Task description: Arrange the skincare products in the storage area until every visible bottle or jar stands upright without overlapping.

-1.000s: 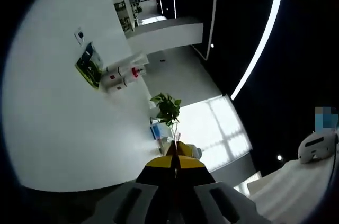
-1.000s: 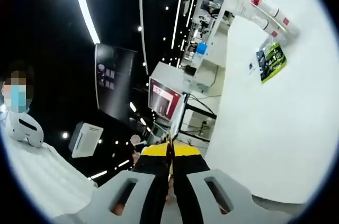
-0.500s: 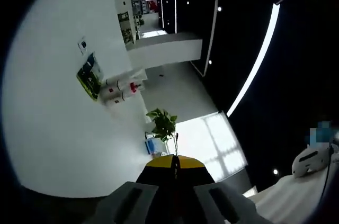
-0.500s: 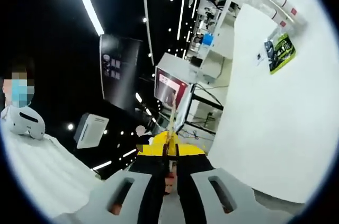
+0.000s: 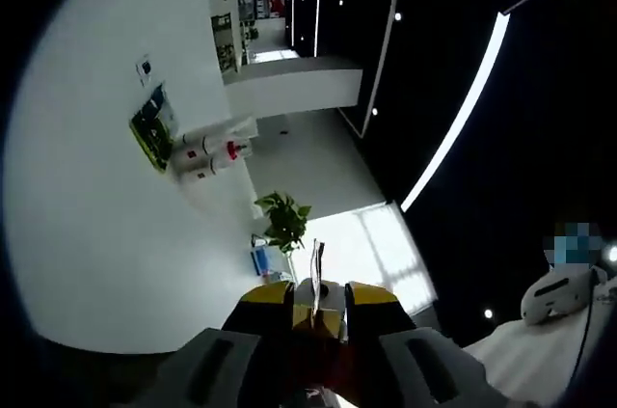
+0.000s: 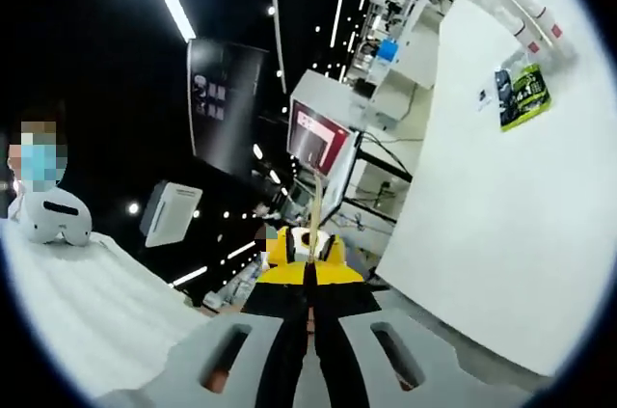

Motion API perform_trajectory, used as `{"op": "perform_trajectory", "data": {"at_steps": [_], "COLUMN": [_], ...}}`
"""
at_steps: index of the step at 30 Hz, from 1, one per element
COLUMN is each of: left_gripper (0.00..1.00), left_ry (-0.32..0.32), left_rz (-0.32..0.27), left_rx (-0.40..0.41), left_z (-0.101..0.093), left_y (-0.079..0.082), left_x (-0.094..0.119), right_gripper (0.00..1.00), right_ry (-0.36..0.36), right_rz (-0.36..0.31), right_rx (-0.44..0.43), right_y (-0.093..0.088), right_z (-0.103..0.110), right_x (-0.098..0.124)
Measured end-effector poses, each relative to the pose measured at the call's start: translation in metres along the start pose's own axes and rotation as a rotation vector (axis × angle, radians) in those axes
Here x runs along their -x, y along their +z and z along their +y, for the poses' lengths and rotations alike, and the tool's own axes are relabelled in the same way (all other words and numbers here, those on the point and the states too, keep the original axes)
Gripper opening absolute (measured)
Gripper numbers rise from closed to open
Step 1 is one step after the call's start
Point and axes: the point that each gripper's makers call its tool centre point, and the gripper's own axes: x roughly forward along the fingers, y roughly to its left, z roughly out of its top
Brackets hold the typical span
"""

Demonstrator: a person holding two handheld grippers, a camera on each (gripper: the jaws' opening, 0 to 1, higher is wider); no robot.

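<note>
Left gripper view — white bottles, red-capped, lying beside a green packet.

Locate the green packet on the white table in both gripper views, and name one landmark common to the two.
Left gripper view: the green packet lies in the upper left, on the white table, just left of the white bottles with red caps.
Right gripper view: the green packet lies in the upper right, below the same bottles.
Shared landmark: the white bottles with red caps lying beside the packet.
</note>
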Motion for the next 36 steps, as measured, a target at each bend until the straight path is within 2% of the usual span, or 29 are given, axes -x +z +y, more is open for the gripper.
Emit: {"op": "perform_trajectory", "data": {"at_steps": [2,3,6,8,9,11,14,16,18,20,21,23,25,27,30,31,32,36], "left_gripper": [0.24,0.24,0.20,0.16,0.14,0.03,0.02,0.01,0.01,0.01,0.01,0.01,0.01,0.01,0.01,0.01,0.01,0.01], "left_ry": [-0.019,-0.025,-0.016,0.001,-0.001,-0.031,-0.007,-0.019,-0.026,-0.036,-0.039,-0.055,-0.058,-0.053,-0.050,-0.047,-0.040,-0.028], "left_rz": [0.053,0.077,0.155,0.182,0.186,0.210,0.167,0.109,0.011,-0.051,-0.075,-0.090,-0.102,-0.105,-0.115,-0.115,-0.112,-0.089], "left_rx": [0.000,0.004,0.001,0.004,0.010,0.042,0.025,0.007,-0.005,0.029,0.033,0.063,0.080,0.086,0.079,0.078,0.074,0.059], "left_z": [-0.003,-0.004,-0.002,0.002,0.002,-0.003,-0.001,-0.005,-0.006,-0.007,-0.006,-0.006,-0.003,-0.001,-0.001,-0.001,0.000,0.001], "left_y": [-0.006,-0.009,-0.021,-0.025,-0.027,-0.032,-0.023,-0.014,0.003,0.013,0.016,0.015,0.015,0.014,0.015,0.015,0.014,0.011], "left_x": [0.001,0.001,0.001,0.001,0.001,0.003,0.003,0.002,0.002,0.002,0.002,0.000,-0.001,-0.002,-0.004,-0.004,-0.004,-0.005], "right_gripper": [0.00,0.00,0.00,0.00,0.00,0.00,0.00,0.00,0.02,0.09,0.13,0.17,0.19,0.17,0.07,0.00,0.00,0.00], "right_ry": [0.035,0.051,0.074,0.069,0.068,0.050,0.057,0.025,0.060,0.102,0.082,0.016,-0.017,-0.017,-0.004,-0.010,-0.008,-0.018], "right_rz": [0.056,0.105,0.183,0.220,0.264,0.268,0.227,0.123,-0.018,-0.074,-0.090,-0.083,-0.048,-0.046,-0.045,-0.057,-0.073,-0.054], "right_rx": [-0.032,-0.051,-0.089,-0.087,-0.103,-0.102,-0.104,-0.041,-0.008,-0.086,-0.077,-0.030,-0.024,-0.021,-0.028,-0.013,0.009,0.002], "right_y": [-0.006,-0.012,-0.021,-0.025,-0.032,-0.033,-0.029,-0.016,0.002,0.007,0.007,0.003,-0.007,-0.010,-0.013,-0.012,-0.008,-0.010], "right_z": [0.006,0.010,0.015,0.013,0.013,0.009,0.008,-0.001,0.003,0.009,0.006,-0.004,-0.008,-0.009,-0.008,-0.008,-0.009,-0.008], "right_x": [0.000,0.001,0.002,0.002,0.003,0.001,-0.001,-0.006,-0.008,-0.009,-0.011,-0.016,-0.023,-0.028,-0.032,-0.032,-0.032,-0.026]}}
